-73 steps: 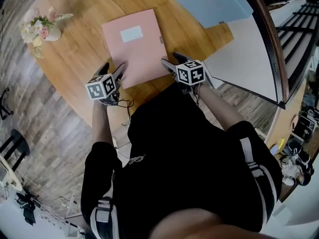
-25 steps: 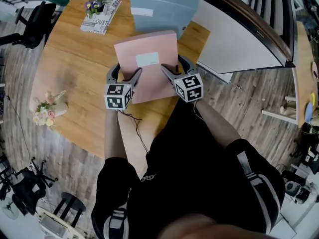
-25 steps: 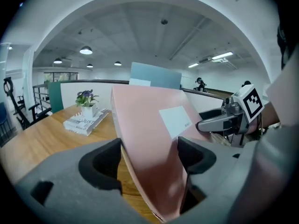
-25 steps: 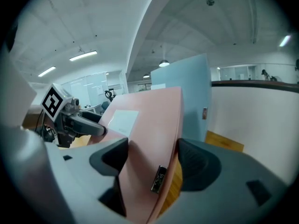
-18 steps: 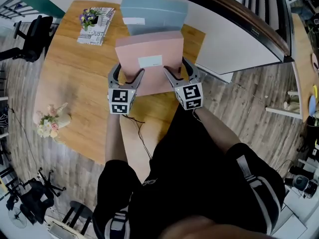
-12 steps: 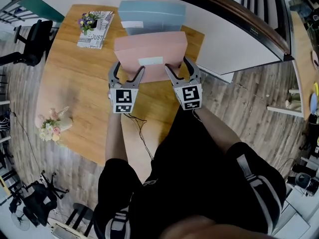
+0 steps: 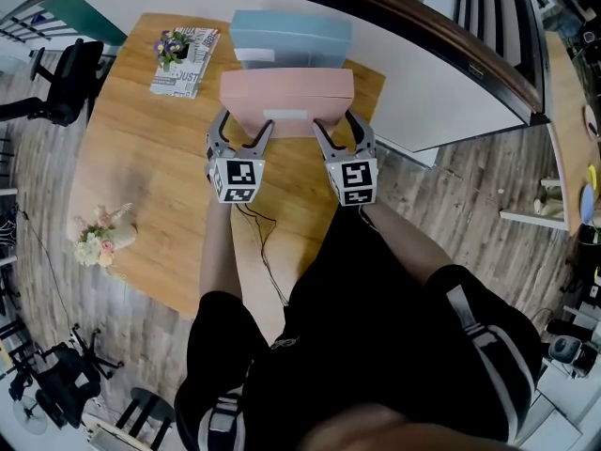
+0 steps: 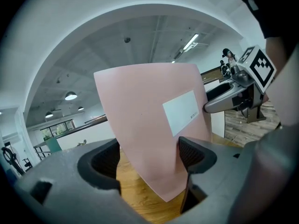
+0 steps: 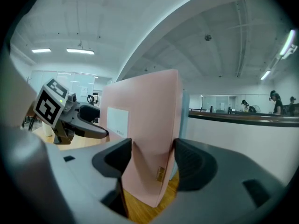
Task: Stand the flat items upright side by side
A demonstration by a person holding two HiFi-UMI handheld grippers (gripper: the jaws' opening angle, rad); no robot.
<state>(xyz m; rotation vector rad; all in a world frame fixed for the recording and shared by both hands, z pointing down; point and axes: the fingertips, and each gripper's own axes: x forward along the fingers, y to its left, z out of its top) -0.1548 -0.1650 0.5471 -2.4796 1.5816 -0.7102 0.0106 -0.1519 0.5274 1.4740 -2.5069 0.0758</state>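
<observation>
A pink box folder point(image 7: 286, 101) with a white label stands nearly upright on the round wooden table point(image 7: 141, 158), held at its two lower corners. My left gripper point(image 7: 244, 125) is shut on its left corner point(image 8: 149, 120). My right gripper point(image 7: 335, 125) has its pads on both sides of the folder's right edge point(image 9: 145, 120); its jaws have just been closing with the folder between them. Directly behind it is a blue folder point(image 7: 291, 36), which appears upright; a strip of it point(image 9: 184, 125) shows past the pink edge.
A white curved counter point(image 7: 441, 73) runs behind the table. A printed book with a small flower pot point(image 7: 183, 50) lies at the far left, and a bouquet point(image 7: 99, 238) lies near the table's left edge. A black chair point(image 7: 61, 83) stands on the floor beyond.
The pink folder has tipped from sloping to nearly upright. Both grippers have moved up and away from me with it, closer to the blue folder.
</observation>
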